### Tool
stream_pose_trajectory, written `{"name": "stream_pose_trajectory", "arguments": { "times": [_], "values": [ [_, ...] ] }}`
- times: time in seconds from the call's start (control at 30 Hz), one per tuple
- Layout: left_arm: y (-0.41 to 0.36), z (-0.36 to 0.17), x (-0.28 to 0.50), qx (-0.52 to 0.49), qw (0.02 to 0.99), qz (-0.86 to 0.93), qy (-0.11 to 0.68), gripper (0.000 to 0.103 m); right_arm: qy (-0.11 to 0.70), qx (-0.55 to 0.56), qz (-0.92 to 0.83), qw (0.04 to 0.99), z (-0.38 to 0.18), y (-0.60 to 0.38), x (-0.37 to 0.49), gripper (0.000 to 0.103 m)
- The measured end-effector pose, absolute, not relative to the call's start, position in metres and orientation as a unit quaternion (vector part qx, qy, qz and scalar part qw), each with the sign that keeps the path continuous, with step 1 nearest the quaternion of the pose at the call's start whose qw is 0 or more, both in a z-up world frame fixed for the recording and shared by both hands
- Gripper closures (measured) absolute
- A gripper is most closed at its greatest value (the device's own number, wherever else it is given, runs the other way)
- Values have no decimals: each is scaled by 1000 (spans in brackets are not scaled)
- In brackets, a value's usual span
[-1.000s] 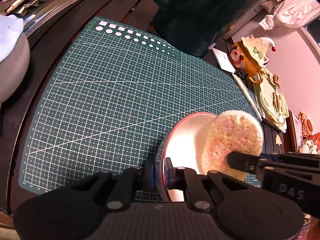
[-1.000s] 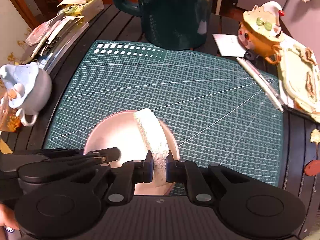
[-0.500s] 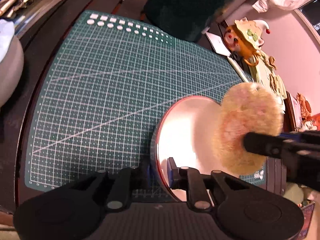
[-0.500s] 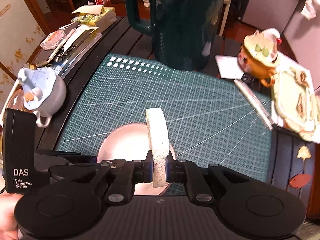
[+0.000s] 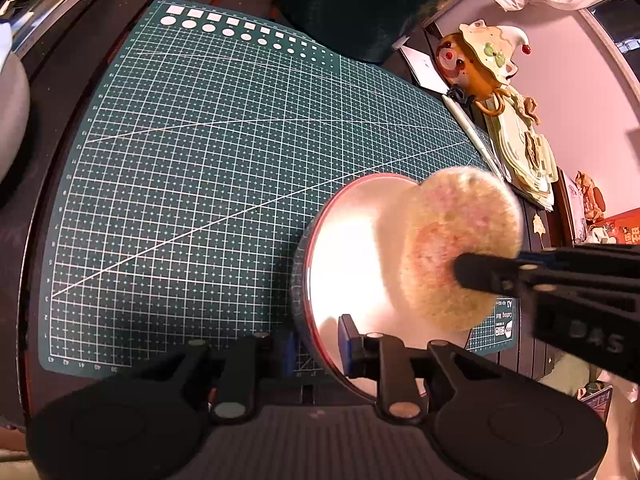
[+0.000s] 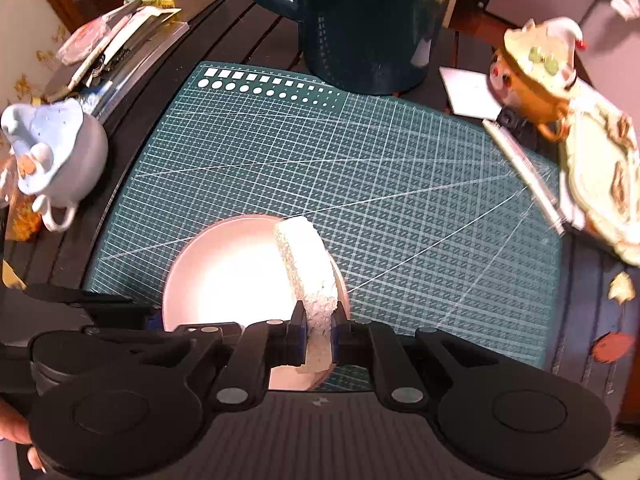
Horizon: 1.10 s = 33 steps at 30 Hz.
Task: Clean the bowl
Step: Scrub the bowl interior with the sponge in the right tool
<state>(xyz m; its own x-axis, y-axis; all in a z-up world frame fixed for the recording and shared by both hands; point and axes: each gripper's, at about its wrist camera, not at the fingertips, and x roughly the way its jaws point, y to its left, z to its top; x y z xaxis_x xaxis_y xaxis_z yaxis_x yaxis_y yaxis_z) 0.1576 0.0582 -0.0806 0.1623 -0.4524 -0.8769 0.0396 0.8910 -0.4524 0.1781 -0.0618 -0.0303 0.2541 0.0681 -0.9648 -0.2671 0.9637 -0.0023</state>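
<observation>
A shiny metal bowl point(image 5: 352, 256) point(image 6: 228, 272) with a reddish rim sits at the near edge of the green cutting mat point(image 5: 192, 168) point(image 6: 380, 184). My left gripper point(image 5: 316, 344) straddles the bowl's near rim. Its jaws are opening, and a gap shows on each side of the rim. My right gripper point(image 6: 318, 340) is shut on a round, fuzzy cream sponge point(image 6: 308, 264) point(image 5: 460, 232) held edge-on over the bowl's right side. In the left wrist view the right gripper's black fingers point(image 5: 480, 276) reach in from the right.
A dark green jug point(image 6: 360, 20) stands at the mat's far edge. A pale blue teapot point(image 6: 52, 160) sits left of the mat. A clown figurine point(image 6: 536, 72), a cream tray point(image 6: 600, 184) and a pen point(image 6: 524, 176) lie to the right. Clutter fills the far left.
The left jaws, tight on the bowl's rim a second ago, have spread apart. The sponge lifted up and away from the bowl, then came back down over its right side.
</observation>
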Motion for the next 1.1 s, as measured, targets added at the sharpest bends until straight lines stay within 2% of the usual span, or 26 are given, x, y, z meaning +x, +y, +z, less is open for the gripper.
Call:
{"name": "stream_pose_trajectory", "arguments": {
  "times": [0.23, 0.6, 0.93, 1.1],
  "values": [
    [62, -80, 157, -177, 741, -162, 627, 83, 580, -97, 123, 800, 3, -57, 179, 93],
    [62, -86, 160, -190, 736, -161, 629, 85, 619, -64, 115, 774, -51, -50, 188, 94],
    [60, -87, 162, -190, 737, -159, 629, 85, 580, -153, 95, 795, -19, -46, 178, 94],
    [60, -87, 161, -192, 737, -159, 629, 85, 570, -133, 110, 803, 3, -50, 177, 94]
  ]
}}
